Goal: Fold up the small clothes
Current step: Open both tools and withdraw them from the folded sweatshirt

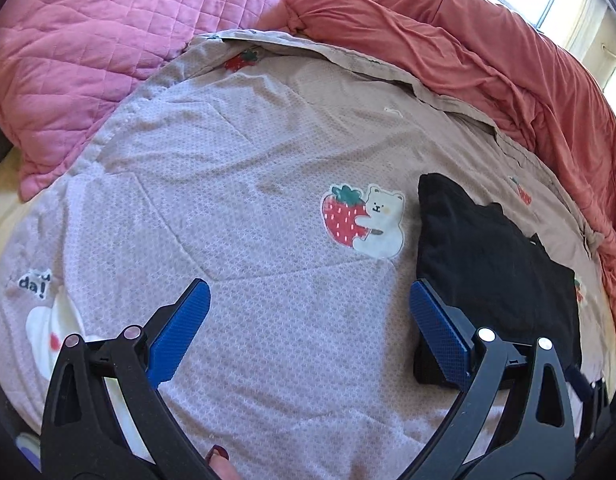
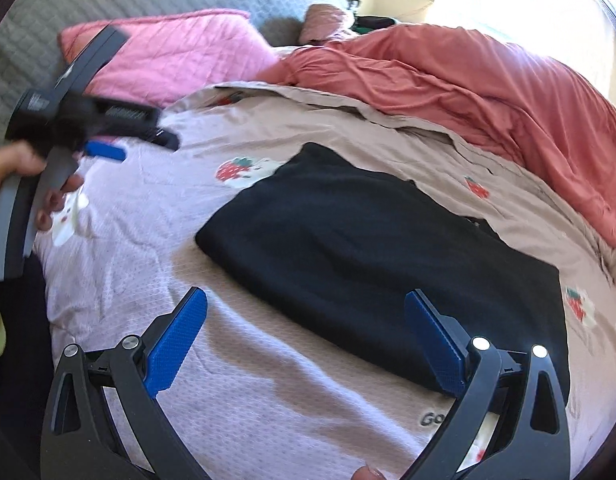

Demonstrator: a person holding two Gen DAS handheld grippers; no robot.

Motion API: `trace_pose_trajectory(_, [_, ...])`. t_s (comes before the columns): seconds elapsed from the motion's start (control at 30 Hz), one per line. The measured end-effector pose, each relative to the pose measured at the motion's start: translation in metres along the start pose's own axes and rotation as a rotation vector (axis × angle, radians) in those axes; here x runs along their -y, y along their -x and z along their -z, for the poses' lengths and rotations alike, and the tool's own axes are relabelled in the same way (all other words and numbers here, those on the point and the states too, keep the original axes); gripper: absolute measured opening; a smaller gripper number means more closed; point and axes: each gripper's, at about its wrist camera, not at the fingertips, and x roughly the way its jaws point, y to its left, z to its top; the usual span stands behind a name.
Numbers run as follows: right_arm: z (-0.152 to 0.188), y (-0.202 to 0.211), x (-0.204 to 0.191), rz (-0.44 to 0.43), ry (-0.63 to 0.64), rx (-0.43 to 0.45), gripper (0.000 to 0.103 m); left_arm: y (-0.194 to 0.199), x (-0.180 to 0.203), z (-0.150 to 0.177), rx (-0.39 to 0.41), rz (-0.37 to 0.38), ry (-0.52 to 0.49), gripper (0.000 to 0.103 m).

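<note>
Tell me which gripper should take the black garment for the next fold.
Probably right. The right gripper is open with the black garment right ahead of it; the left gripper, also open, faces bare bedspread, with the garment off to its side.

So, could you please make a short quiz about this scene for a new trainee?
1. True or false: the right gripper is closed on the black garment.
2. Which lies nearest the strawberry-and-bear print in the left wrist view? A) the pink quilted pillow B) the black garment C) the orange-red blanket
3. Fill in: the left gripper hovers over the patterned ____, holding nothing.

Key: 1 false, both grippers are open and empty. 2 B. 3 bedcover.
</note>
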Motion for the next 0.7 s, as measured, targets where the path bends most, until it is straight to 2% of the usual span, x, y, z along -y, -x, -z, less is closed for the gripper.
trace_pose_trajectory(0.33, [-0.013,-0.03,-0.025,0.025,-0.009,-0.08,0.098,-0.023,0.018,-0.031,0.016,0.07,-0.044,0.094])
trace_pose_trajectory(0.43, [-0.016,-0.04,-0.032,0.04,0.011,-0.102,0.098,-0.032,0.024,-0.038,0.015,0.067,-0.072,0.094])
trace_pose_trajectory(0.7, [-0.02,-0.068,-0.048,0.101,0.068,-0.157,0.098,-0.052,0.033,-0.035,-0.048,0.104,-0.123,0.094])
